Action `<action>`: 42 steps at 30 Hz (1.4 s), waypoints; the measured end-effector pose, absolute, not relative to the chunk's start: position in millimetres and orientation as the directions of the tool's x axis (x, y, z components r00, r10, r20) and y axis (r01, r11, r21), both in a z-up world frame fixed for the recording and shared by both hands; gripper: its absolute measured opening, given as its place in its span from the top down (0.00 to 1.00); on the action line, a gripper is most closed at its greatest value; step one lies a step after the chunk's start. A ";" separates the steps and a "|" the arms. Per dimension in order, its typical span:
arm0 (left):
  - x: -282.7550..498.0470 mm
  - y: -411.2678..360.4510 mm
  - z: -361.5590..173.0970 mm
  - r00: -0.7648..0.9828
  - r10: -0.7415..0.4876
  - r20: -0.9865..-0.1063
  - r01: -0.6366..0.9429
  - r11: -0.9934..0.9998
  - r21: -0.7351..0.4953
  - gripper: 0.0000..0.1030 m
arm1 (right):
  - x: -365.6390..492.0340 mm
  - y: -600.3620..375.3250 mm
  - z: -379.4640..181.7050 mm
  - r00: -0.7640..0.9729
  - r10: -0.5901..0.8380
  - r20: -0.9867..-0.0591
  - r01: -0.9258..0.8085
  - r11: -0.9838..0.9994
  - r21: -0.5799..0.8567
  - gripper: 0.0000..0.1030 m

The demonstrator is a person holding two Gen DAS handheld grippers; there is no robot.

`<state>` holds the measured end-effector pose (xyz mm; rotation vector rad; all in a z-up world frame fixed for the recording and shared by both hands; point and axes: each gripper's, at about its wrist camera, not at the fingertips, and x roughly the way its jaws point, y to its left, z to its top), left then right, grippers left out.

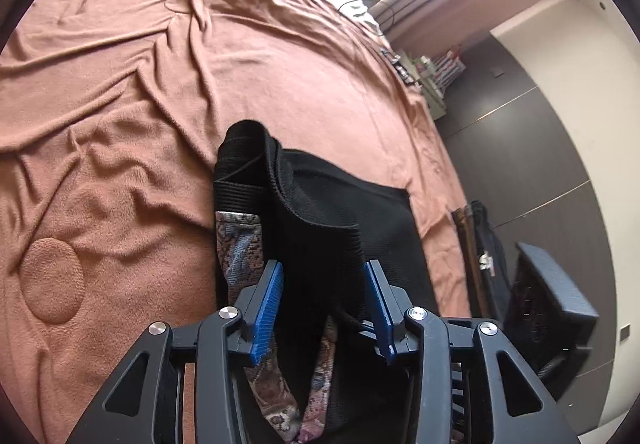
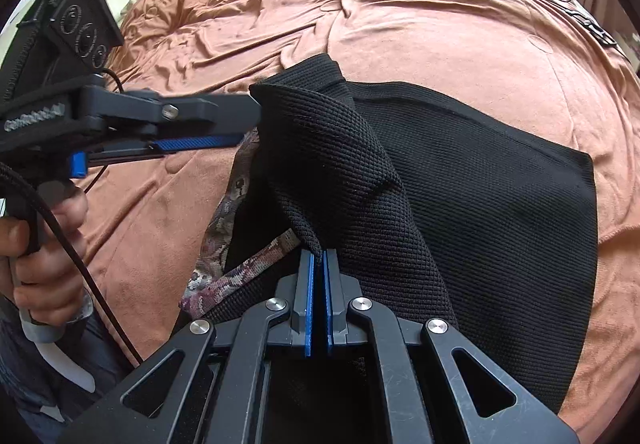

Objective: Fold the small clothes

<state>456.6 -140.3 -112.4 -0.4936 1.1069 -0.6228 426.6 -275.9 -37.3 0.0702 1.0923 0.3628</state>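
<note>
Black top (image 2: 480,180) lies on the bed's orange blanket (image 2: 420,32), one part flat, near edge lifted in a peak off the blanket; patterned strap (image 2: 240,272) hangs under the lifted fold, on the side of the top away from the flat part. Right tool (image 2: 319,258): blue pads clenched tight on a pinch of the top's waffle knit, just above the strap; left tool (image 1: 324,276): pads spread wide with the top's ribbed hem between them, released, a hand (image 2: 44,244) gripping its handle.
</note>
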 end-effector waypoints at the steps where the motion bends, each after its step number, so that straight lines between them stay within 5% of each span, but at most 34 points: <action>1: 456.7 -141.4 -114.7 0.305 -0.675 -0.672 0.210 0.735 -0.644 0.58 | 427.2 -276.2 -36.8 0.405 0.329 -0.853 -0.252 0.937 0.242 0.99; 5: 458.2 -144.1 -122.4 0.295 -0.679 -0.672 0.204 0.732 -0.650 0.58 | 427.2 -277.7 -36.7 0.394 0.358 -0.847 -0.248 0.928 0.277 0.99; 7: 459.1 -144.2 -124.8 0.298 -0.675 -0.675 0.202 0.735 -0.647 0.75 | 427.9 -278.0 -39.4 0.389 0.368 -0.845 -0.252 0.924 0.287 0.99; 8: 459.3 -145.1 -126.7 0.288 -0.672 -0.682 0.199 0.739 -0.644 0.93 | 427.3 -277.6 -41.2 0.387 0.365 -0.847 -0.250 0.925 0.285 0.99; 27: 434.2 -131.6 -132.5 0.225 -0.606 -0.763 0.207 0.795 -0.570 0.96 | 431.2 -334.2 -21.0 0.429 0.454 -0.781 -0.123 0.886 0.447 0.95; 29: 432.1 -130.2 -134.6 0.220 -0.602 -0.768 0.209 0.798 -0.566 0.96 | 434.1 -334.0 -23.7 0.421 0.454 -0.785 -0.117 0.886 0.449 0.83; 30: 431.6 -129.7 -136.0 0.220 -0.601 -0.769 0.209 0.799 -0.564 0.96 | 436.6 -333.2 -25.3 0.419 0.451 -0.788 -0.117 0.887 0.446 0.63; 32: 431.5 -127.6 -139.6 0.217 -0.598 -0.771 0.204 0.801 -0.563 0.96 | 441.1 -331.5 -27.7 0.423 0.440 -0.792 -0.110 0.892 0.438 0.41; 42: 436.1 -128.1 -146.2 0.210 -0.597 -0.775 0.188 0.802 -0.567 0.96 | 475.4 -329.7 -52.8 0.390 0.400 -0.830 -0.026 0.905 0.424 0.41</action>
